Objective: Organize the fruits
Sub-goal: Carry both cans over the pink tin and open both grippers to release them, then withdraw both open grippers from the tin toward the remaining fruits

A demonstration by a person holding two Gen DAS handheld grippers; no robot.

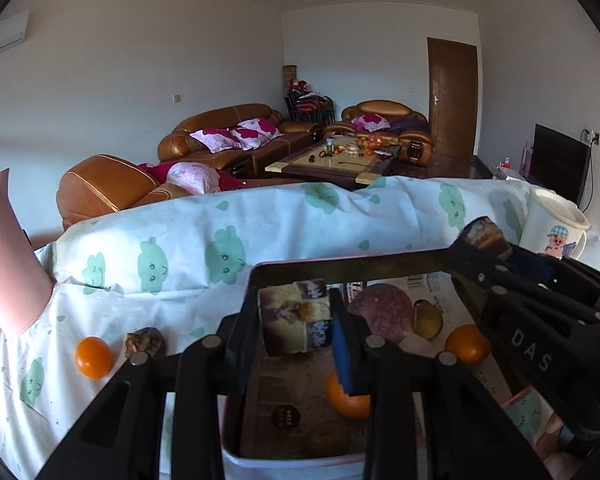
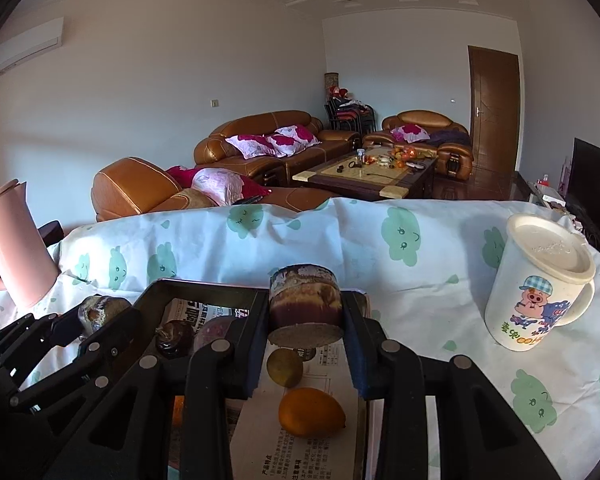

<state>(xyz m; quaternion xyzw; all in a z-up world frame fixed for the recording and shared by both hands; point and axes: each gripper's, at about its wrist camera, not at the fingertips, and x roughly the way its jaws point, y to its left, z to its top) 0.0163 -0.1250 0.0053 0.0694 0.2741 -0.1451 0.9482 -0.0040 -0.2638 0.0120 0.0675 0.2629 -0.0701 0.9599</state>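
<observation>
Left wrist view: table (image 1: 284, 232) under cloud-print cloth, open cloth toward its far edge. Tray (image 1: 340, 266), paper-lined, holding oranges (image 1: 467, 343) and darker fruit. Left tongs (image 1: 296, 316), angled downward over the tray, pinching a patchy block (image 1: 294, 314). Right tongs (image 2: 306, 316), likewise tilted down, pinching a round brown piece (image 2: 305, 304) above the tray's right edge. Loose orange (image 1: 93, 357) left of the tray.
</observation>
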